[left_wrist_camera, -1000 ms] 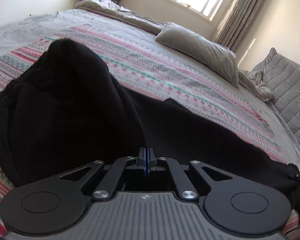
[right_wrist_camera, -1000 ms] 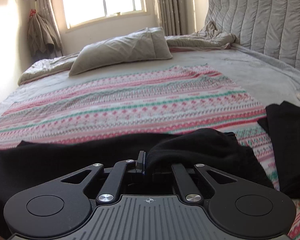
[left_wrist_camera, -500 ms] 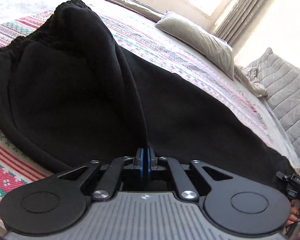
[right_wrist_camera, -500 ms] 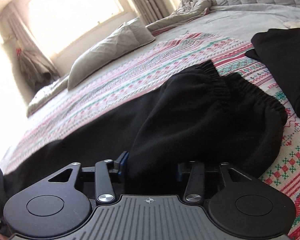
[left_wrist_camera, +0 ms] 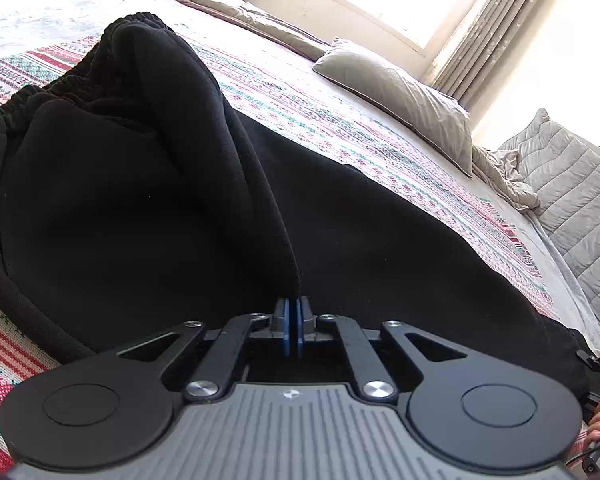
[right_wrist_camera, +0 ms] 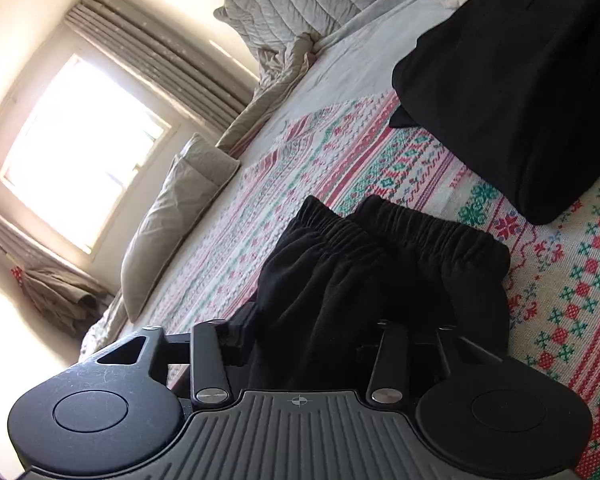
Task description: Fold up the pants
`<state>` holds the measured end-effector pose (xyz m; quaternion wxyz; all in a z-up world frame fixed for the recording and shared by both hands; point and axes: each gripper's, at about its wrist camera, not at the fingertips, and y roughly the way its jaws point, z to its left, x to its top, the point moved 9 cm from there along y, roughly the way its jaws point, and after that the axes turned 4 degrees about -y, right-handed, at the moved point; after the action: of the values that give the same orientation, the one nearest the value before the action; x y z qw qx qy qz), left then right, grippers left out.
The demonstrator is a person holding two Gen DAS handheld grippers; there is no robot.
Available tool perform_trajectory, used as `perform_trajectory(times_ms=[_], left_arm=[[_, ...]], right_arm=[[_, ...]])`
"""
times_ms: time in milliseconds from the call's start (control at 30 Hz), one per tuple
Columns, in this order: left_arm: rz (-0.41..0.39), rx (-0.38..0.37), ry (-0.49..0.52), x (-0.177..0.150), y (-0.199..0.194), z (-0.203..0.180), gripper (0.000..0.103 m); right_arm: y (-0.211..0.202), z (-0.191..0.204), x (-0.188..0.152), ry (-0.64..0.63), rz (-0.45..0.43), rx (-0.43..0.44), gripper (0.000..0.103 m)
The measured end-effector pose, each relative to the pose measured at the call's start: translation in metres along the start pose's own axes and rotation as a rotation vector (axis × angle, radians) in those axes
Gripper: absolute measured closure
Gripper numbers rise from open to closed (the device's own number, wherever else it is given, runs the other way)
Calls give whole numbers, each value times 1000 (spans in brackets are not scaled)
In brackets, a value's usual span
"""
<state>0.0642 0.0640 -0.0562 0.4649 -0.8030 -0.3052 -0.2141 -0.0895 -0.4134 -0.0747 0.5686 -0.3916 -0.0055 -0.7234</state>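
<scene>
Black pants (left_wrist_camera: 148, 200) lie across a patterned blanket (left_wrist_camera: 300, 92) on the bed. My left gripper (left_wrist_camera: 293, 312) is shut on a fold of the pants fabric, which rises in a ridge toward the elastic waistband (left_wrist_camera: 136, 24). In the right wrist view, the pants' elastic cuffs (right_wrist_camera: 400, 232) lie on the blanket (right_wrist_camera: 560, 300). My right gripper (right_wrist_camera: 312, 344) is wide open with the black fabric draped between its fingers; the fingertips are hidden by cloth.
A second black garment (right_wrist_camera: 520, 92) lies on the bed to the right of the cuffs. A grey pillow (left_wrist_camera: 400, 92) and a crumpled grey quilt (left_wrist_camera: 236, 8) lie toward the window. A padded grey headboard (left_wrist_camera: 572, 200) stands at the right.
My right gripper has opened wide, letting go of the pants, and has rolled sideways. My left gripper stays shut on the fabric and has drawn the pants closer.
</scene>
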Motion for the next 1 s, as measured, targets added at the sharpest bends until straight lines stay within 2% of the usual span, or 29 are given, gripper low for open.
perform_trajectory(times_ms=[33,100,233,333,400,467,567,600,700,767,800,833,867,900,933,1000], left_arm=[[-11,-2,3,2,-3,-1,85],[-55,-23,16,6,-14,-7,85],[-133,-64,75,14,-44,-20,86],[-69,-24,105,4,-44,-17,86],[29,25,103,-12,-29,-6,86],[92,59,99,-25,-16,3,86],[91,62,138,-25,-15,2,86],[92,62,156,-25,-16,0,85],[79,59,194,-27,-18,-4,81],[48,73,212,-24,-22,-6,67],[22,88,223,-21,-25,-5,46],[-7,100,232,-18,-29,-4,27],[-36,106,237,-14,-33,-3,22],[-58,108,241,-11,-36,-2,20],[-72,106,240,-8,-38,-1,20],[-91,102,208,1,-41,5,17]], right_arm=[[-4,3,4,-46,-23,-21,85],[-14,12,12,-141,-74,-50,93],[-38,33,21,-352,-166,-106,95],[-38,23,15,-453,-128,-212,95],[-30,4,7,-444,-59,-272,95],[-18,-15,-2,-432,21,-325,94],[-14,-21,-3,-452,34,-337,92],[-15,-20,-1,-458,27,-342,86],[-21,-17,0,-453,39,-338,78],[-23,-13,2,-471,45,-348,74],[-24,-11,4,-485,45,-357,71],[-26,-8,5,-506,41,-371,63],[-28,-6,7,-527,31,-384,53],[-31,-5,10,-547,13,-427,18],[-36,-6,16,-566,-22,-482,7],[-42,-5,26,-590,-72,-509,8]])
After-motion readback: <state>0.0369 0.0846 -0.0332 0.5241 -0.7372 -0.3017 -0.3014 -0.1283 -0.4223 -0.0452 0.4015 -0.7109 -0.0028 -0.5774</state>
